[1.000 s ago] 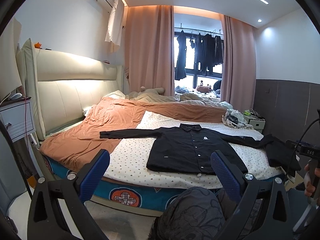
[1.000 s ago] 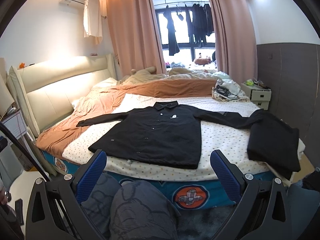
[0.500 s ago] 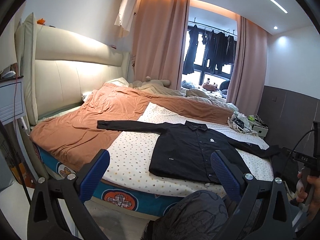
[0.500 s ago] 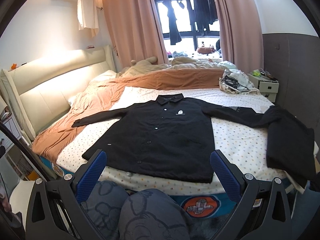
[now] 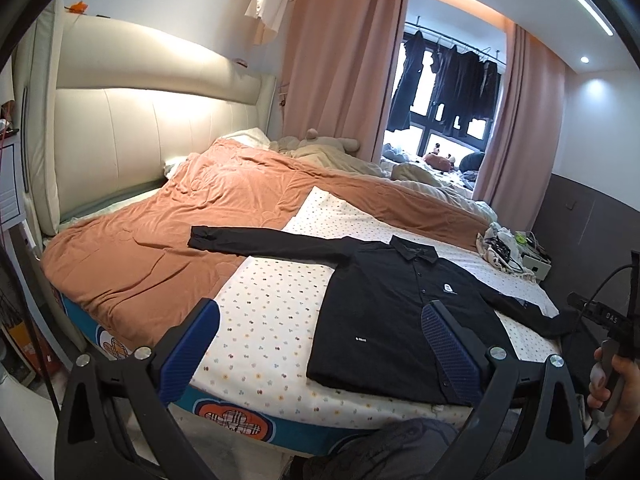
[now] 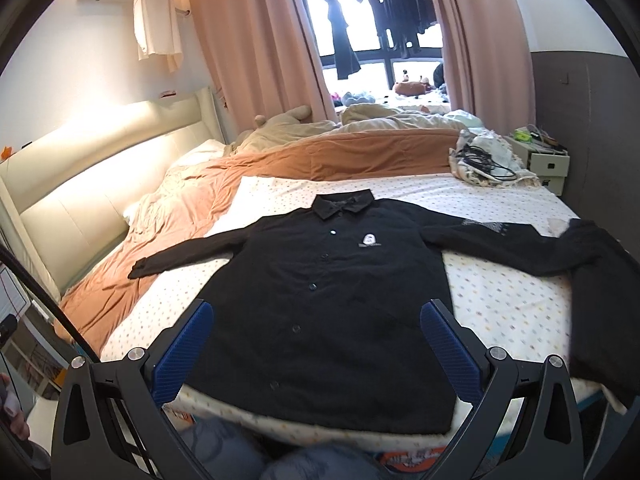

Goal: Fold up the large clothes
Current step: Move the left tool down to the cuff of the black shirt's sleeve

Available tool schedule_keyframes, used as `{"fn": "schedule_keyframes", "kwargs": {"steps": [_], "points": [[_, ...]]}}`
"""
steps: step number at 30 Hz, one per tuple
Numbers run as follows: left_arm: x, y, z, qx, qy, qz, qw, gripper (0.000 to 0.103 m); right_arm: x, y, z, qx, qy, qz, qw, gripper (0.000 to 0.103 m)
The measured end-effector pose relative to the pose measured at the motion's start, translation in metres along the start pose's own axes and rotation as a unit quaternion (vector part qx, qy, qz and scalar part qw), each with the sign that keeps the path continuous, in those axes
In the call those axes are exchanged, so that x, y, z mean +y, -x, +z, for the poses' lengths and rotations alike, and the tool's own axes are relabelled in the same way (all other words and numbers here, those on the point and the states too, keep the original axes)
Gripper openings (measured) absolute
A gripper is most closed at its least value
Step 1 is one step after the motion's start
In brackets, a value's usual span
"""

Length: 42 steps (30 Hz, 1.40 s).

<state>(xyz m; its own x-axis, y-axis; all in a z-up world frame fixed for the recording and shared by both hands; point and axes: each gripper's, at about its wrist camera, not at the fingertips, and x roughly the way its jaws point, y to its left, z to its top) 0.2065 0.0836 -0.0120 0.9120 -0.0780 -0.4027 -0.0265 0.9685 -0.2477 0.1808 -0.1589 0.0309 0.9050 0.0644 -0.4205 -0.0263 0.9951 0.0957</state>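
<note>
A black long-sleeved button shirt [image 5: 392, 312] lies flat, front up, on the dotted white sheet of the bed, collar toward the window, both sleeves spread out. It also shows in the right wrist view [image 6: 332, 300]. My left gripper [image 5: 320, 344] is open and empty, above the bed's near edge, left of the shirt's hem. My right gripper [image 6: 316, 348] is open and empty, hovering over the shirt's lower half. The shirt's right sleeve [image 6: 520, 248] reaches a second dark garment [image 6: 600, 304] at the bed's right side.
An orange blanket [image 5: 160, 240] covers the bed's left part, below a cream padded headboard [image 5: 140, 132]. A heap of cloth and cables [image 6: 488, 160] lies at the far right corner beside a white nightstand [image 6: 548, 160]. Dark clothes hang at the window [image 6: 376, 12].
Both grippers have moved forward and closer to the bed; the shirt looks larger in both views. The shirt itself has not moved. Both grippers stay open.
</note>
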Motion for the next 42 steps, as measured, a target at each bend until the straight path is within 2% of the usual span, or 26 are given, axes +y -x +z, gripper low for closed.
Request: {"fn": "schedule_keyframes", "kwargs": {"steps": [15,22,28,31,34,37,39,42], "points": [[0.027,-0.095,0.051,0.034,0.013,0.045,0.9983,0.103,-0.003,-0.128,0.067,-0.002,-0.029,0.029,0.999,0.103],[0.047,-0.153,0.069,0.057,0.029,0.058,0.9963,0.103,0.002,-0.199,0.091,0.015,-0.052,0.048,0.997,0.103],[0.077,-0.200,0.078,0.076,0.060,0.067,0.9930,0.103,0.007,-0.271,0.105,0.040,-0.081,0.068,0.994,0.103],[0.097,-0.229,0.080,0.088,0.086,0.075,0.9896,0.103,0.020,-0.310,0.113,0.045,-0.073,0.057,0.995,0.103],[0.116,-0.255,0.081,0.094,0.118,0.076,0.9856,0.103,0.033,-0.341,0.119,0.062,-0.070,0.069,0.993,0.100],[0.136,-0.285,0.081,0.111,0.141,0.076,0.9809,0.097,0.038,-0.369,0.119,0.085,-0.074,0.072,0.991,0.098],[0.147,-0.306,0.080,0.124,0.147,0.087,0.9775,0.088,0.040,-0.389,0.118,0.100,-0.083,0.067,0.989,0.096],[0.168,-0.337,0.075,0.147,0.175,0.088,0.9695,0.082,0.050,-0.418,0.122,0.123,-0.082,0.075,0.986,0.092]]}}
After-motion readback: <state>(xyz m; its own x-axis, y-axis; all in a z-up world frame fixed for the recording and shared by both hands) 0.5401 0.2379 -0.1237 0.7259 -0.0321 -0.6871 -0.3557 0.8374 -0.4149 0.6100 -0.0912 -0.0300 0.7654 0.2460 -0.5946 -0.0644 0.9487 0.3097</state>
